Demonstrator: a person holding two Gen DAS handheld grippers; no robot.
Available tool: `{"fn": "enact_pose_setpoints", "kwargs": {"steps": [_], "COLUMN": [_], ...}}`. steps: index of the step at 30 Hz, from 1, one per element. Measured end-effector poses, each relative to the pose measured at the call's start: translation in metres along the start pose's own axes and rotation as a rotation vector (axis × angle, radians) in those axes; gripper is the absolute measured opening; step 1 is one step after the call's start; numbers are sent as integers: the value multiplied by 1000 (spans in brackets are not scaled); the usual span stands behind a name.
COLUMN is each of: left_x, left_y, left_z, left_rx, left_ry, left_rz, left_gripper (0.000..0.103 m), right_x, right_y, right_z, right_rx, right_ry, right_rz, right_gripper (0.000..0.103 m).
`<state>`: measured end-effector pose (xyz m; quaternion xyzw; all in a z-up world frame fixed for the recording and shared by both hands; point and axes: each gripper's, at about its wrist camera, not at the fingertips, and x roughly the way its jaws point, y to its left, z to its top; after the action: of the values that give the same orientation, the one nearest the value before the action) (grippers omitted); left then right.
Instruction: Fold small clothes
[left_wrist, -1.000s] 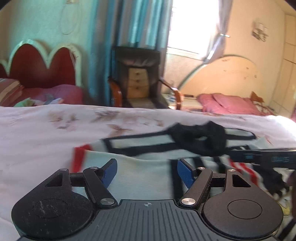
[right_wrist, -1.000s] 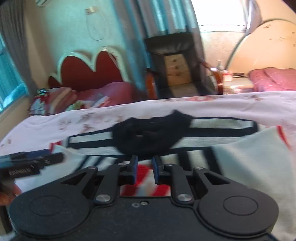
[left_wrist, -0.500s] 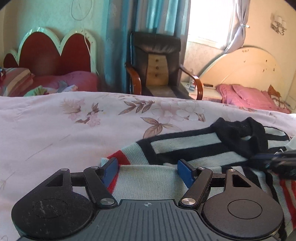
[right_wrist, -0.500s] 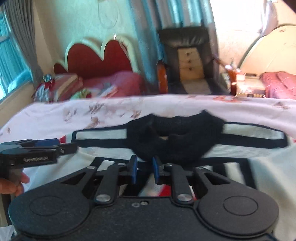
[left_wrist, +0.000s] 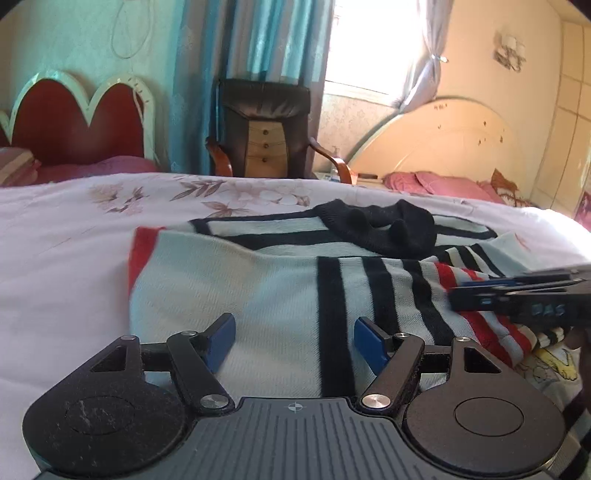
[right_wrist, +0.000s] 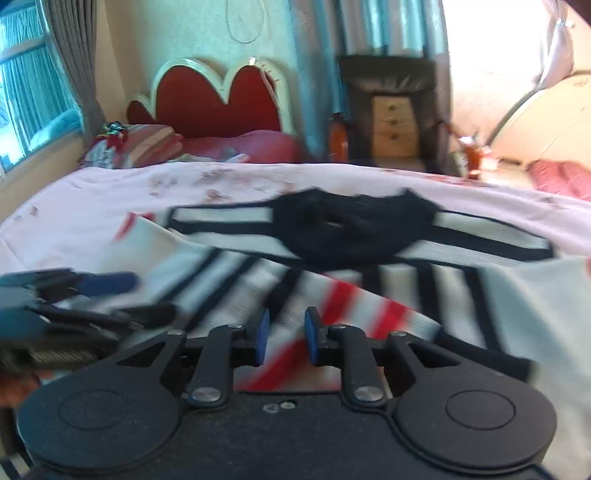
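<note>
1. Two grippers are seen over one bed. The left gripper (left_wrist: 294, 334) is held low at the bed's near edge, its two blue pads wide apart; pale knit lies beneath the gap, and no pad is seen pressing on it.
2. The right gripper (right_wrist: 283, 334) is seen with its two pads close together, a narrow gap left between them. A red-and-white striped fold lies in that gap, but the view is blurred and it cannot be told whether the cloth is clamped.
3. One sweater (left_wrist: 266, 291) is spread on the near half of the bed, pale blue-white with black stripes and red bands. One sleeve is folded across the body, its red-striped cuff lying beside the right gripper's tips.
4. The sweater's one black collar (left_wrist: 384, 229) is bunched at the garment's far edge, toward the bed's middle.
5. One floral bedspread (left_wrist: 74, 236) covers the bed; its printed flowers are seen past the collar, toward the far edge.
6. Beyond the far edge, one dark armchair (left_wrist: 264, 125) is seen, with one small wooden drawer unit of three drawers on its seat.
7. Two headboards are counted: one red scalloped headboard (left_wrist: 77, 122) at the far left and one cream arched headboard (left_wrist: 443, 144) at the far right.
</note>
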<state>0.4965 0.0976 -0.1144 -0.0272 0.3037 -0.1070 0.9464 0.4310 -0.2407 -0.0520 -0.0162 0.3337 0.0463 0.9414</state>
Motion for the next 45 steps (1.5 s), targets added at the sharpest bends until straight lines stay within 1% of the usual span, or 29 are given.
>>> {"fn": "enact_pose_setpoints", "kwargs": {"steps": [1,4,6,7,8,10,11,12,13,14,15,16,17,18,19,20,21,23,25,26,28,30,32,34,35,37,39,41,45], "left_x": [-6,-15,-20,-26,-31,-32,-27,-23,-23,-24,-27,-35,-42,-44,-39,-35,-34,-35,-45,-52,-67,-83,-98,-112,-117,-131,-145,-158,-186], "left_y": [4,14,13,12,10,2,-2,-7,-10,-11,-12,-12,-11,-9,-7,-6,-8,-14,-17,-17,-18,-21,-23,-28,-30,-35,-41,-48,-61], "left_z": [-2,-6,-4,-2,-2,-6,-9,-13,-17,-16,-13,-10,-10,-12,-14,-18,-23,-23,-20,-21,-27,-37,-51,-66,-72,-83,-93,-99,-114], "left_rx": [1,13,14,-4,-21,-21,-8,17,37,40,36,32,29,28,30,40,69,90,74,63,49,52,43,54,51,34,30,24,19], "left_ry": [-3,8,14,7,-4,5,37,42,30,34,43,33,9,11,46,64,49,48,43,32,30,28,36,60,81,92,97,100,104], "left_rz": [17,38,53,48,30,17,27,46,55,61,68,67,56,53,58,59,62,82,67,58,51,67,94,129,134,152,170,187,207], "left_gripper": [71,71,71,71,71,71,71,71,74,74,74,74,74,74,75,75,77,78,78,79,79,81,99,100,100,100,100,100,100], "right_x": [-8,-32,-45,-52,-62,-80,-84,-81,-71,-64,-68,-75,-89,-105,-114,-116,-113,-103,-109,-117,-132,-139,-151,-162,-167,-177,-192,-207,-233], "right_y": [-11,-44,-60,-63,-62,-55,-53,-51,-53,-57,-59,-60,-62,-65,-71,-77,-86,-107,-111,-110,-105,-100,-101,-102,-102,-100,-96,-90,-82], "right_z": [-3,-18,-25,-26,-26,-28,-30,-34,-38,-44,-46,-46,-47,-50,-54,-57,-60,-71,-69,-67,-65,-69,-78,-90,-96,-109,-123,-134,-149], "right_rx": [25,62,99,124,132,131,130,123,119,123,143,175,195,211,229,237,251,313,343,358,356,358,364,386,396,405,415,411,403], "right_ry": [-3,-2,3,3,-14,-67,-70,-49,11,40,13,4,-48,-113,-132,-113,-67,13,9,-16,-72,-66,-70,-63,-55,-40,-32,-28,-26], "right_rz": [-26,-130,-133,-138,-155,-141,-126,-134,-167,-191,-197,-254,-288,-284,-300,-344,-373,-331,-316,-311,-289,-272,-260,-241,-232,-209,-177,-158,-118], "right_gripper": [14,14,14,17,25,25,23,23,22,20,20,20,19,18,18,21,21,17,16,21,22,22,25,26,26,27,31,39,45]}}
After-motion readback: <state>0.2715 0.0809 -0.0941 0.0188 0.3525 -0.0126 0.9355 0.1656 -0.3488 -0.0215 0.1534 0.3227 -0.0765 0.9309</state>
